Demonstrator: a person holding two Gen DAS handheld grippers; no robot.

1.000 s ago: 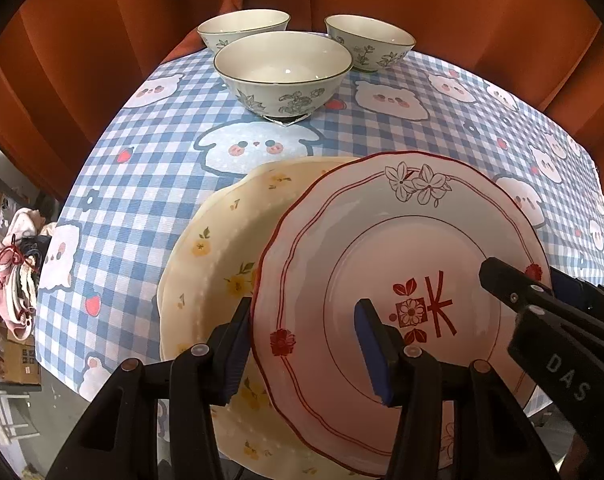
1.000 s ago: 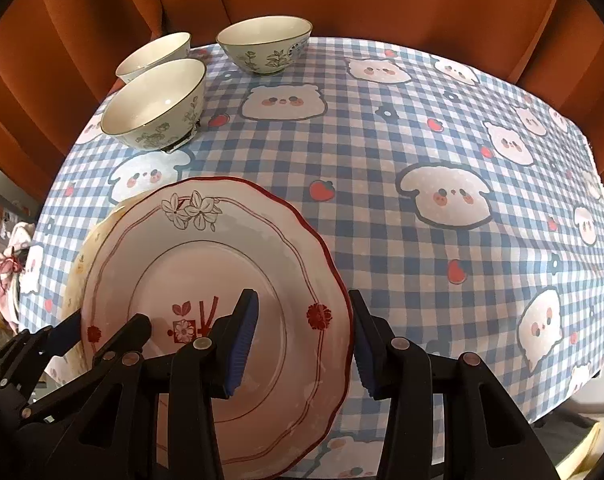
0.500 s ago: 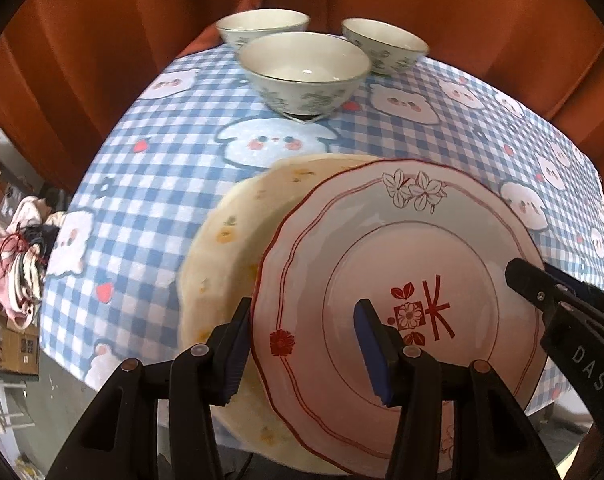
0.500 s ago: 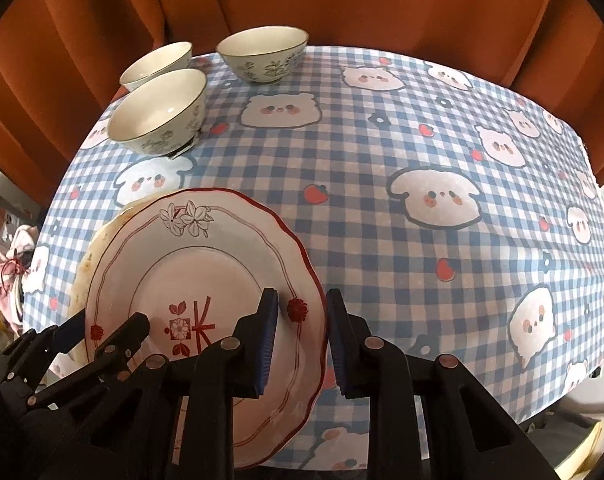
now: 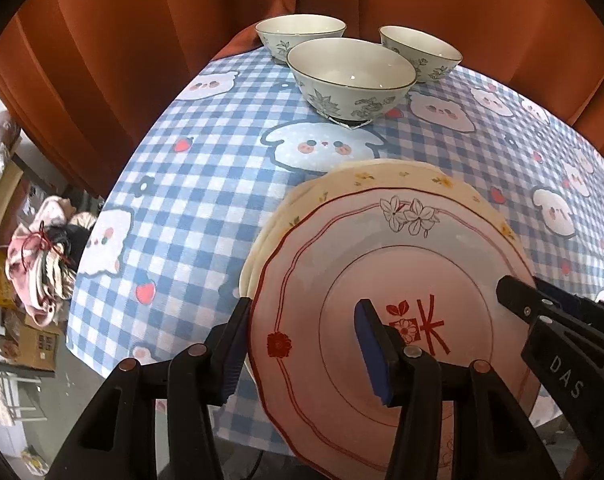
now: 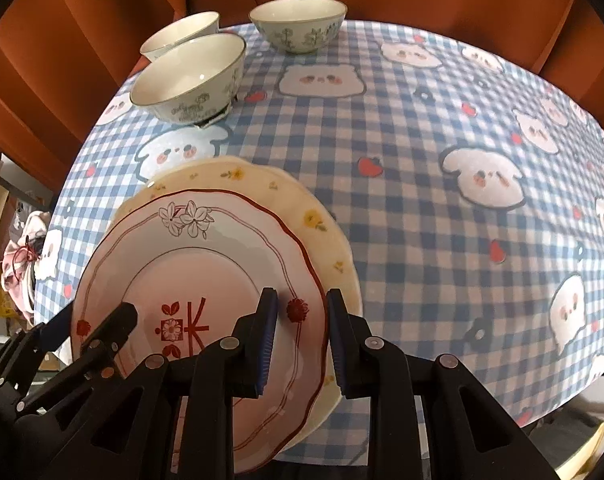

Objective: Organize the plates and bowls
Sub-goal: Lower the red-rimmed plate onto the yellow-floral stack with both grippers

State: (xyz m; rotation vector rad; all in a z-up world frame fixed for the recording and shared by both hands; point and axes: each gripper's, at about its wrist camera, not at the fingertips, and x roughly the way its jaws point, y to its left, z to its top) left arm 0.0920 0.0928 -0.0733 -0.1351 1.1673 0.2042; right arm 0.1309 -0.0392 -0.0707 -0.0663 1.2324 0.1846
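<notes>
A: Pink plate [image 5: 382, 264] sits over the near edge of the table, its flower sprig toward the far edge where the bowls stand, its red character toward us. It's round, so no long axis to call.

B: And it now lies almost squarely over the yellow plate [image 5: 422, 178]; a second ago that one stuck out well toward the table's left edge, now only a crescent shows along the far and left rim.

A: Left gripper [image 5: 302, 344] straddles the pink plate's left rim, one pad outside, one over the well. Half open. Whether the pads press, I cannot tell.

B: Right gripper [image 6: 299, 338] is much narrower than a second ago; its jaws closed in early in that second and sit tight on the pink plate's right rim, the red flower mark between them.

A: Three bowls [image 6: 189, 76] cluster at the far left corner on the checked tablecloth [image 6: 422, 160], all upright.

B: The plates' near edges are cut off behind the gripper bodies. In the left wrist view the right gripper's tip covers part of the pink rim.

A: A pink bundle [image 5: 41, 256] lies below the table's left edge; too blurred to name.
</notes>
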